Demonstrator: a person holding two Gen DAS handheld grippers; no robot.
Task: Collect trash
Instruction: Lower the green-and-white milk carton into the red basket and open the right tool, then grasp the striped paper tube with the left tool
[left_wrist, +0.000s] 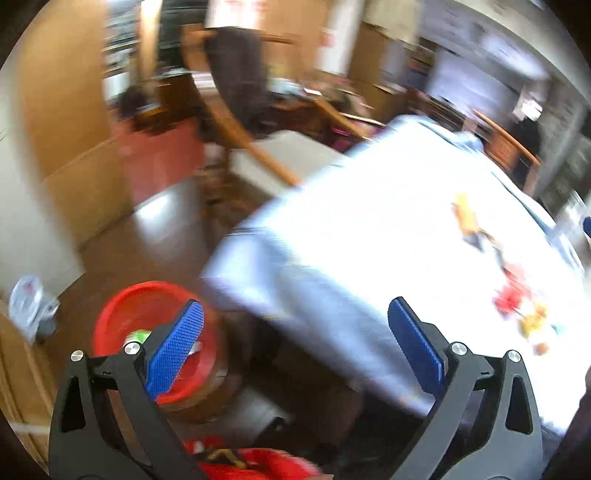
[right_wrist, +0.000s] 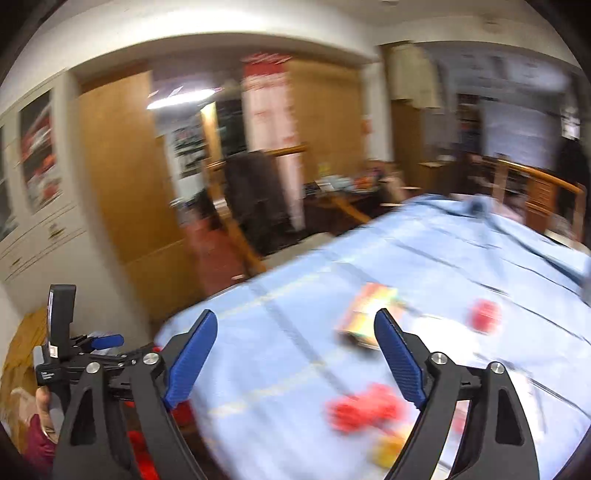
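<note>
Both views are motion-blurred. My left gripper (left_wrist: 295, 343) is open and empty, off the near-left corner of a table with a pale blue cloth (left_wrist: 369, 229). A red basin (left_wrist: 122, 314) with a green scrap in it sits on the floor below, left of the table. Blurred red and yellow trash (left_wrist: 513, 299) lies on the cloth at the right. My right gripper (right_wrist: 295, 354) is open and empty above the cloth (right_wrist: 443, 258). An orange-yellow wrapper (right_wrist: 365, 314) lies just beyond its right finger. Red scraps (right_wrist: 365, 406) and a red piece (right_wrist: 484, 315) lie nearby. The left gripper (right_wrist: 107, 341) shows at the lower left.
Wooden chairs (left_wrist: 229, 122) stand behind the table. Wooden doors and cabinets (right_wrist: 122, 177) line the left wall. A white plastic bag (left_wrist: 31, 306) lies on the floor at the far left. Something red (left_wrist: 258, 461) lies under the left gripper.
</note>
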